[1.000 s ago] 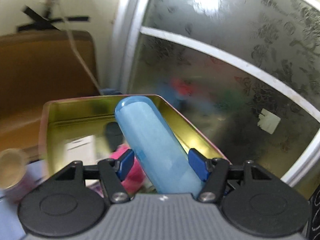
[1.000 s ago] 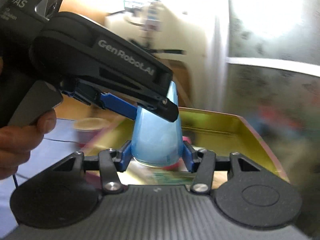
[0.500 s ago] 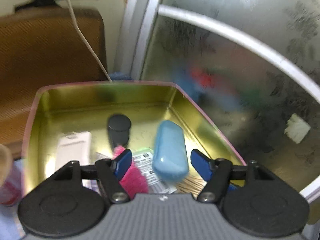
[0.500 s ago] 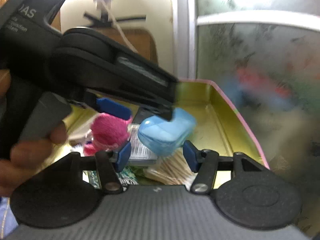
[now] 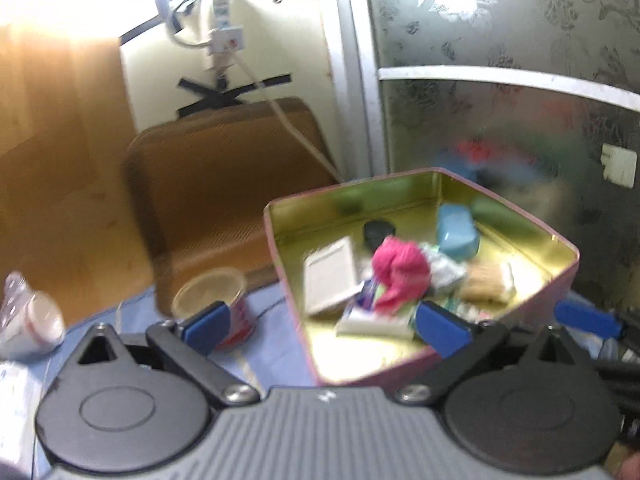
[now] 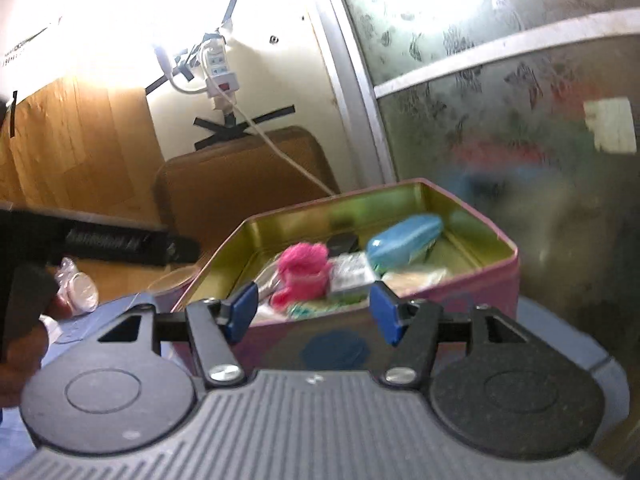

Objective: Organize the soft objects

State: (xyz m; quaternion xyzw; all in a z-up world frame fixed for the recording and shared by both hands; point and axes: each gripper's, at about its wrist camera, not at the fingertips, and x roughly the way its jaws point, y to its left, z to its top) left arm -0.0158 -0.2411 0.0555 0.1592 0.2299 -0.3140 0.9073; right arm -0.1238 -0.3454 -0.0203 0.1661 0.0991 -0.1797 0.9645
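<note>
A pink tin box [image 5: 568, 272] with a gold inside stands on the blue cloth; it also shows in the right wrist view [image 6: 496, 280]. A light blue case [image 5: 456, 232] lies inside it at the back right, also seen from the right wrist [image 6: 404, 240]. A pink woolly bundle [image 5: 400, 272] [image 6: 304, 268] lies in the middle among packets. My left gripper [image 5: 324, 326] is open and empty, back from the box's near left corner. My right gripper [image 6: 316, 312] is open and empty in front of the box. The left gripper's body [image 6: 120, 240] shows at the left of the right wrist view.
A paper cup [image 5: 212, 296] stands left of the box. A brown padded chair back [image 5: 224, 184] stands behind. A clear plastic bag [image 5: 28, 316] lies at far left. A frosted glass door [image 5: 500, 92] is at right; a power strip and cable [image 6: 220, 68] hang on the wall.
Both grippers let go of the light blue case, which dropped into the box. Both have since pulled back and away from the box, jaws open.
</note>
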